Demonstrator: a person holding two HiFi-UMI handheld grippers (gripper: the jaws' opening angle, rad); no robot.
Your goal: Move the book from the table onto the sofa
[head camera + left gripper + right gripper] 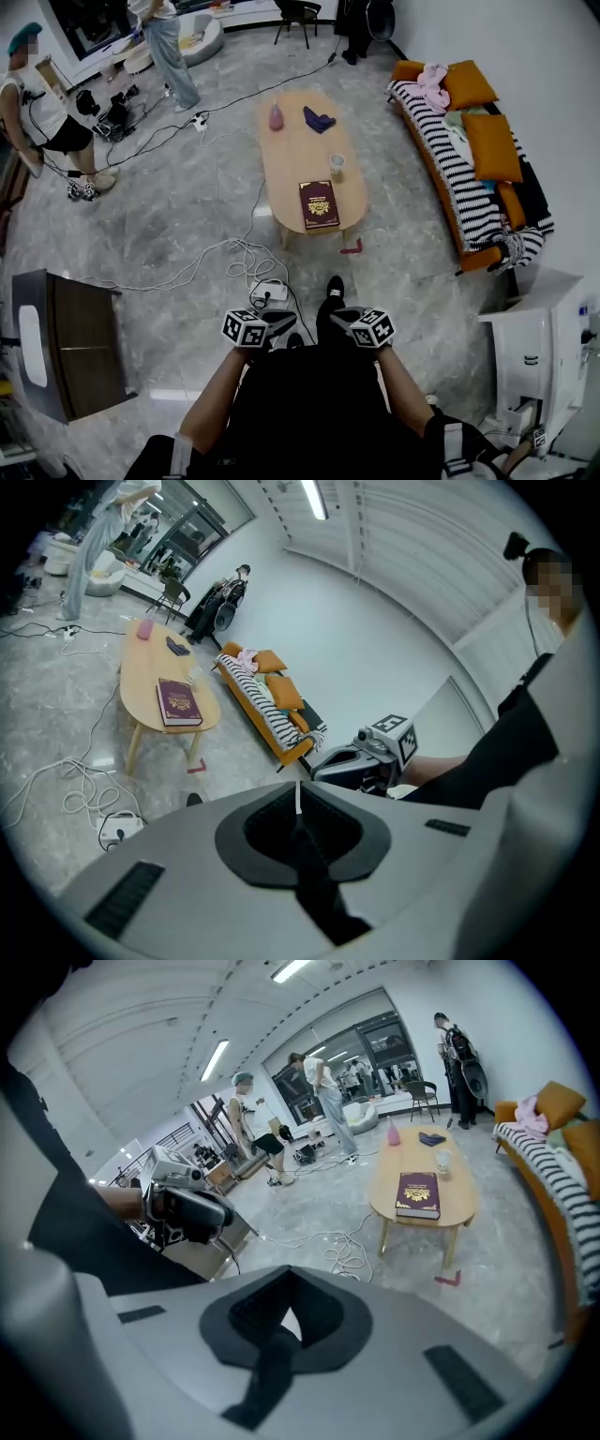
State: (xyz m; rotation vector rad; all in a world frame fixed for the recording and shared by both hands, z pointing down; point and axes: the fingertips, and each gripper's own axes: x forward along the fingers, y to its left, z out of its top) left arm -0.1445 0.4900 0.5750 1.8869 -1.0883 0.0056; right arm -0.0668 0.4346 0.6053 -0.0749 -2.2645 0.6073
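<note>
- The book, dark red with a gold emblem, is lying flat at the near end of the wooden table.
- You are holding the left gripper and right gripper with jaws together, gripping nothing, well apart from the book.
- The striped sofa is standing right of the table; cables are trailing across the grey floor.

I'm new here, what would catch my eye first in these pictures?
A dark red book lies at the near end of a pale oval table. To its right, a sofa draped in stripes with orange cushions runs along the wall. Close to the person's body, left gripper and right gripper sit side by side, jaws shut, empty.
</note>
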